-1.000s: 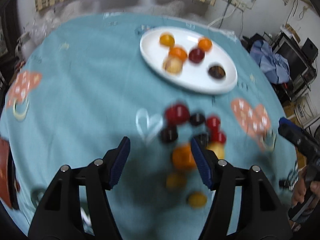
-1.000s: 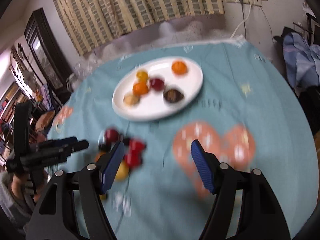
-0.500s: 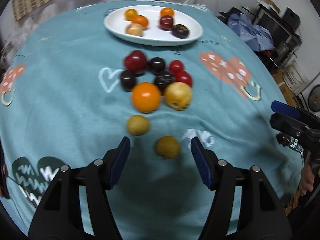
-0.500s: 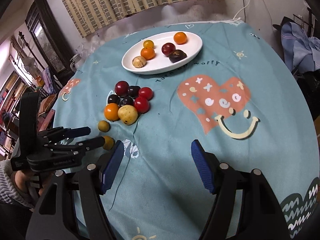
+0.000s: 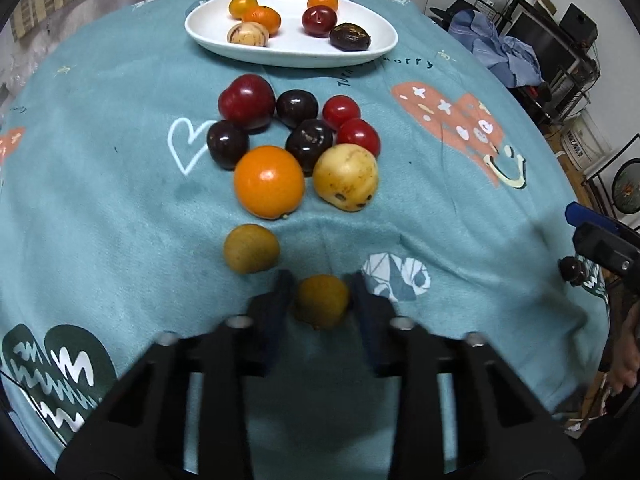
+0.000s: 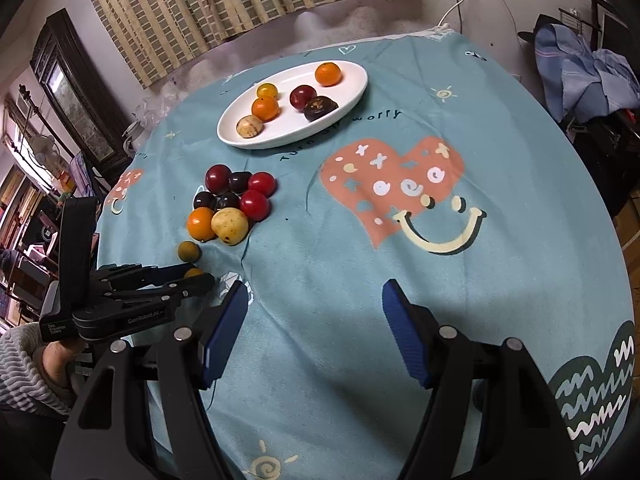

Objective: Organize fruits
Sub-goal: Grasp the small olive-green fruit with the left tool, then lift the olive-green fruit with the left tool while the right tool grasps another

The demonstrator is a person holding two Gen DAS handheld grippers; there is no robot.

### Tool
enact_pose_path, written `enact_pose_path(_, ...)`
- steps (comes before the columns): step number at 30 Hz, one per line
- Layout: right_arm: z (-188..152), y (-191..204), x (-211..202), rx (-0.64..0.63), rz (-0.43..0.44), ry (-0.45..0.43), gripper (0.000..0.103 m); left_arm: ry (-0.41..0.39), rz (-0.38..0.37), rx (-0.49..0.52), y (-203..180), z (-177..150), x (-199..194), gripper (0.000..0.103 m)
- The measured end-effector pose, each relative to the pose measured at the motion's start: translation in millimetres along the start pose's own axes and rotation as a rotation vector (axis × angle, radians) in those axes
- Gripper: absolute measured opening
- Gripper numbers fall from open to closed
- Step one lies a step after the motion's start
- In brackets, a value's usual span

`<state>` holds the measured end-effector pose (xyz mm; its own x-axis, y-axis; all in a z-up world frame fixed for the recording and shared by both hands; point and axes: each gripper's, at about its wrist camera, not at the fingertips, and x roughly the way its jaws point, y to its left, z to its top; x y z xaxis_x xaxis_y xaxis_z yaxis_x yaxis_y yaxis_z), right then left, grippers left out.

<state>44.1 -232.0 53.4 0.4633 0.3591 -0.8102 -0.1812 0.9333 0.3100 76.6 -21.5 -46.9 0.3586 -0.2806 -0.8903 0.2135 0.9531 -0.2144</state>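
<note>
My left gripper (image 5: 320,292) is closed around a small orange-brown fruit (image 5: 322,306) at the near side of the table; it also shows in the right wrist view (image 6: 194,276). A second small brown fruit (image 5: 251,248) lies just beyond it. A cluster of loose fruit sits mid-table: an orange (image 5: 269,182), a yellow fruit (image 5: 346,178), dark plums (image 5: 308,146) and red tomatoes (image 5: 358,136). A white oval plate (image 5: 376,46) at the far side holds several fruits. My right gripper (image 6: 316,328) is open and empty above the cloth.
The round table wears a teal cloth with a pink heart print (image 6: 392,184). A blue garment (image 6: 580,68) lies on furniture at the far right. A dark cabinet (image 6: 76,92) stands to the left.
My left gripper has moved forward and down, and its fingers have closed in on the nearest small orange-brown fruit. My right gripper has stayed open and moved little.
</note>
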Motion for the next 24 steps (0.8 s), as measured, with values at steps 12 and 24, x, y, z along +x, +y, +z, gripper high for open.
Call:
enact_pose_path(12, 16.8, 90.8, 56.6, -0.203, 0.145, 0.092, 0.070, -0.093, 0.082, -0.113, 53.7, -32.5, -60.1, 0.028)
enact_pose_path(24, 25.6, 144.2, 138.6, -0.231, 0.120, 0.206, 0.051, -0.112, 0.132, -0.230, 103.1, -81.8, -97.1, 0.028)
